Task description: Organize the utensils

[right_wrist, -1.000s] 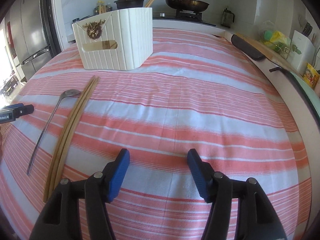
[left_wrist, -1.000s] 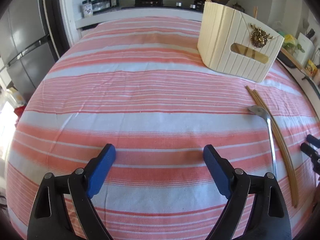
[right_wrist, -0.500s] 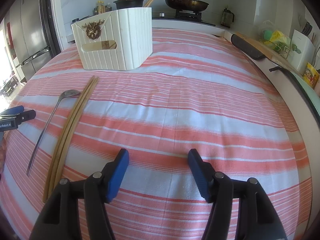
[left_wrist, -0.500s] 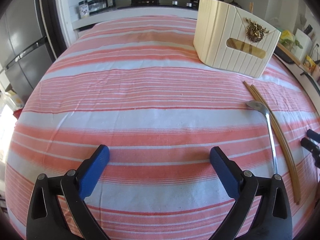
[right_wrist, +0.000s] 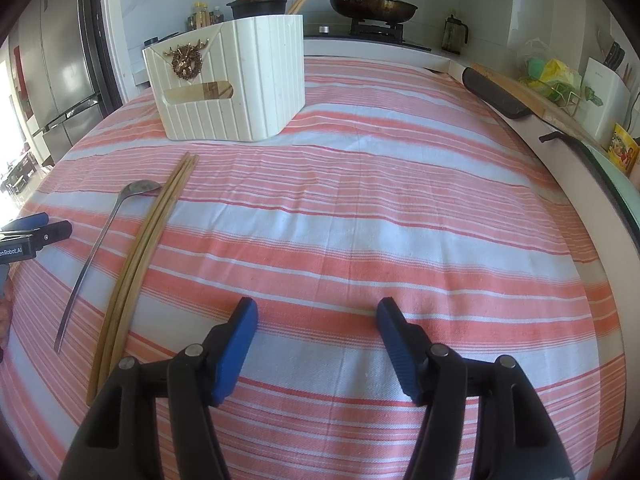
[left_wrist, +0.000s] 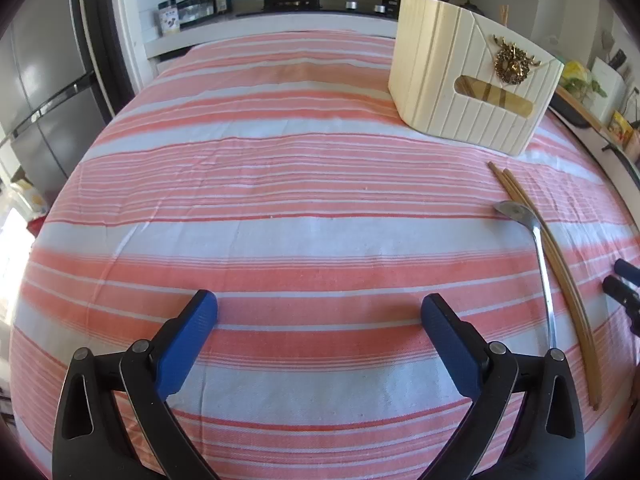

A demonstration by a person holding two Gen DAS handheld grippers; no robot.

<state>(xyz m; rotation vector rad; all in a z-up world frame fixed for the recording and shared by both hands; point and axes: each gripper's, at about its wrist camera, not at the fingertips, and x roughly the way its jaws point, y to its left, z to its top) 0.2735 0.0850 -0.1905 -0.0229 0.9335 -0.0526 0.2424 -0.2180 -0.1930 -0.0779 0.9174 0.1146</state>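
Widened since a second ago: left gripper (left_wrist: 319,312), nothing between its jaws | desk (left_wrist: 280,208) striped-clothed | cream organizer box (right_wrist: 236,88) upright, wooden sticks seen inside | chopsticks (right_wrist: 146,240) beside spoon (right_wrist: 100,244), near box | right gripper (right_wrist: 318,316) parted, empty

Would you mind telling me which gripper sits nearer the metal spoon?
Left, narrowly: the spoon lies just beside the left gripper; from the right gripper, chopsticks lie between.

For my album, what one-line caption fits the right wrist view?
Open right gripper hovering over a striped tablecloth, with chopsticks and a spoon lying before a white utensil box.
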